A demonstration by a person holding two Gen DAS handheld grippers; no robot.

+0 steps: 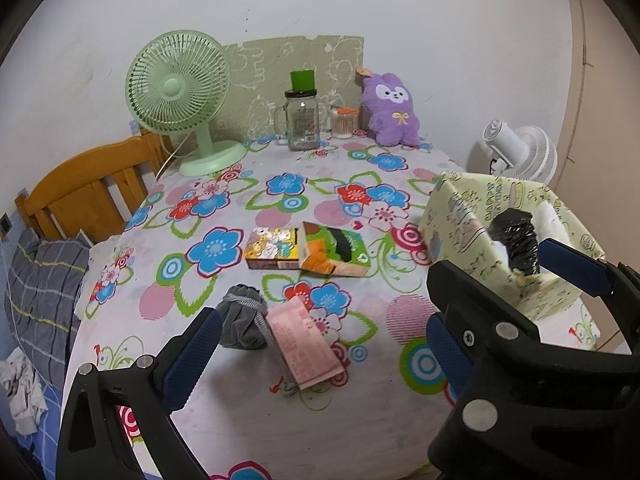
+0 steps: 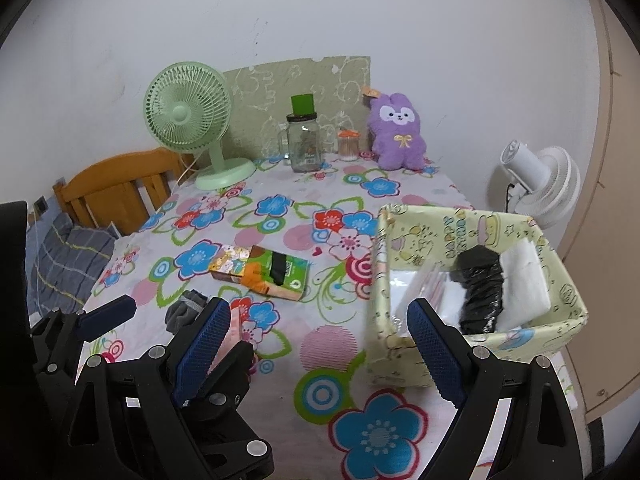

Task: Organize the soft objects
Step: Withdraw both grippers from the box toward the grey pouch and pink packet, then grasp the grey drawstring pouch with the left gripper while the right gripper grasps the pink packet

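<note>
A grey rolled sock (image 1: pixel 242 320) and a pink packet (image 1: pixel 304 344) lie on the flowered tablecloth (image 1: pixel 248 408), just ahead of my left gripper (image 1: pixel 320 354), which is open and empty. Behind them lie a yellow tissue pack (image 1: pixel 272 248) and a green-orange pack (image 1: pixel 334 254). A pale yellow fabric box (image 2: pixel 400 240) at the right holds a black roll (image 2: pixel 480 292) and a white pad (image 2: pixel 524 280). My right gripper (image 2: pixel 320 354) is open beside the box's near left corner, holding nothing. A purple plush (image 2: pixel 398 138) sits at the table's back.
At the back stand a green desk fan (image 1: pixel 178 92), a glass jar with a green lid (image 1: pixel 302 120) and a small swab pot (image 1: pixel 344 122). A white fan (image 2: pixel 540 184) is off the table's right edge. A wooden headboard (image 1: pixel 88 192) and striped pillow (image 1: pixel 40 296) are left.
</note>
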